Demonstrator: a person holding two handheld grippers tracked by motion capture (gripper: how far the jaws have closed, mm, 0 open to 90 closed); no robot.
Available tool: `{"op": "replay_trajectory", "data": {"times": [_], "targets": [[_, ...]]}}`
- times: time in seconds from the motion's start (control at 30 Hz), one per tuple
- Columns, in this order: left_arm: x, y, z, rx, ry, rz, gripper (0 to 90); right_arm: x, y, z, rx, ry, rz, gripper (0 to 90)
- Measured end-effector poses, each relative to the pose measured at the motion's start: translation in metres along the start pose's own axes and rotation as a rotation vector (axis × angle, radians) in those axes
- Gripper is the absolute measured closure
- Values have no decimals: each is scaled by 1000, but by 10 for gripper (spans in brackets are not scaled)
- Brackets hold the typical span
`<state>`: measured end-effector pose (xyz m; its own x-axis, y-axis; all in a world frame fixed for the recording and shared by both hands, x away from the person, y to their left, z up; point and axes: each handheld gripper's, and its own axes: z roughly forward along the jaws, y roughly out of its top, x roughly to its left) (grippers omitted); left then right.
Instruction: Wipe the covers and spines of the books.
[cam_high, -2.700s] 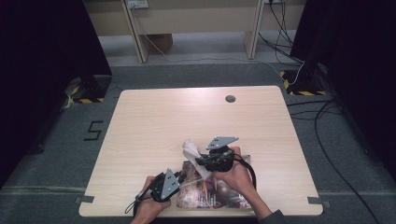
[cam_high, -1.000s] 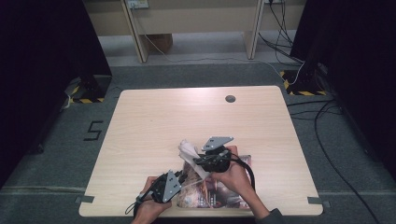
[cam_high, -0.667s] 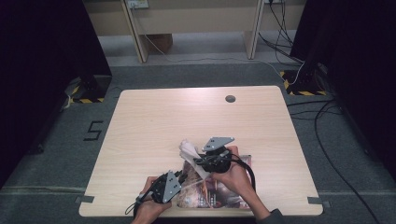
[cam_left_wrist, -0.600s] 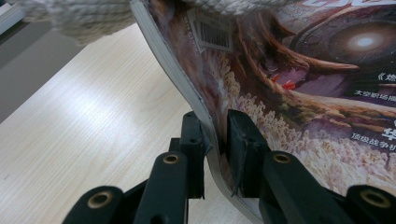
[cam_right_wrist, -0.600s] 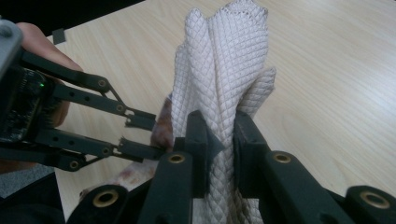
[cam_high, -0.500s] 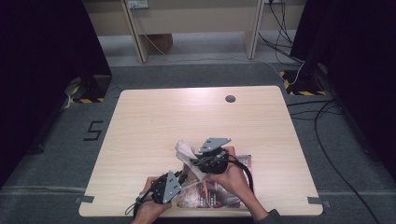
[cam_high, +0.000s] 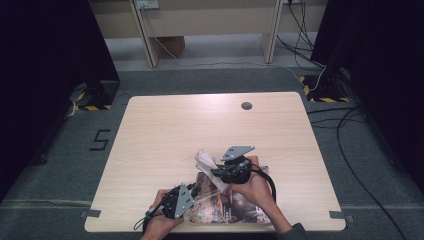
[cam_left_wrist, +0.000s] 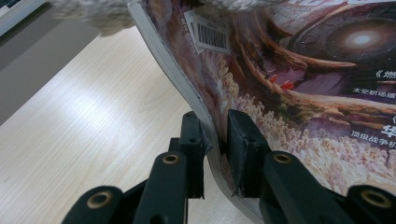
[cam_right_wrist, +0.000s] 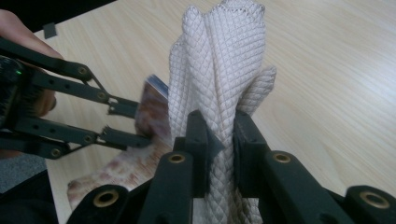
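A magazine (cam_high: 235, 205) with a brown and purple cover lies at the table's near edge; its left side is lifted. My left gripper (cam_high: 192, 192) is shut on that lifted edge, and in the left gripper view the jaws (cam_left_wrist: 215, 140) clamp the curved cover (cam_left_wrist: 299, 93) near its barcode. A bunched white quilted cloth (cam_high: 206, 161) sticks up beside the magazine. My right gripper (cam_high: 216, 176) is shut on the cloth; in the right gripper view the cloth (cam_right_wrist: 224, 60) rises between the jaws (cam_right_wrist: 219, 140), with the left gripper (cam_right_wrist: 123, 122) on the magazine's corner (cam_right_wrist: 147, 112) behind.
The light wooden table (cam_high: 200, 125) has a round grey cable cap (cam_high: 246, 105) at the far right. Cables (cam_high: 350, 150) trail over the grey floor to the right. Wooden legs (cam_high: 147, 35) of other furniture stand beyond the table.
The right gripper and the cloth have shifted slightly to the left. The left gripper still holds up the magazine's edge in the same spot.
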<state>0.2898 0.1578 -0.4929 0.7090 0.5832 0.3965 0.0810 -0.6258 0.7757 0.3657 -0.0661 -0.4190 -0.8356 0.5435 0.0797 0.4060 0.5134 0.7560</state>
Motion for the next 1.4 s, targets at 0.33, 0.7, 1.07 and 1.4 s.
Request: {"op": "replay_trajectory", "data": {"times": [0.33,0.7,1.07,1.4], "targets": [[0,1,0,-2,-1,4,767,-25,-21,-9,24,-39,76,790],[0,2,-1,-7,2,9,765,-47,-36,-16,60,-72,129,789],[0,2,-1,-12,2,7,763,-62,-47,-20,79,-95,163,789],[0,2,-2,-15,3,8,761,-74,-57,-24,101,-124,197,789]]}}
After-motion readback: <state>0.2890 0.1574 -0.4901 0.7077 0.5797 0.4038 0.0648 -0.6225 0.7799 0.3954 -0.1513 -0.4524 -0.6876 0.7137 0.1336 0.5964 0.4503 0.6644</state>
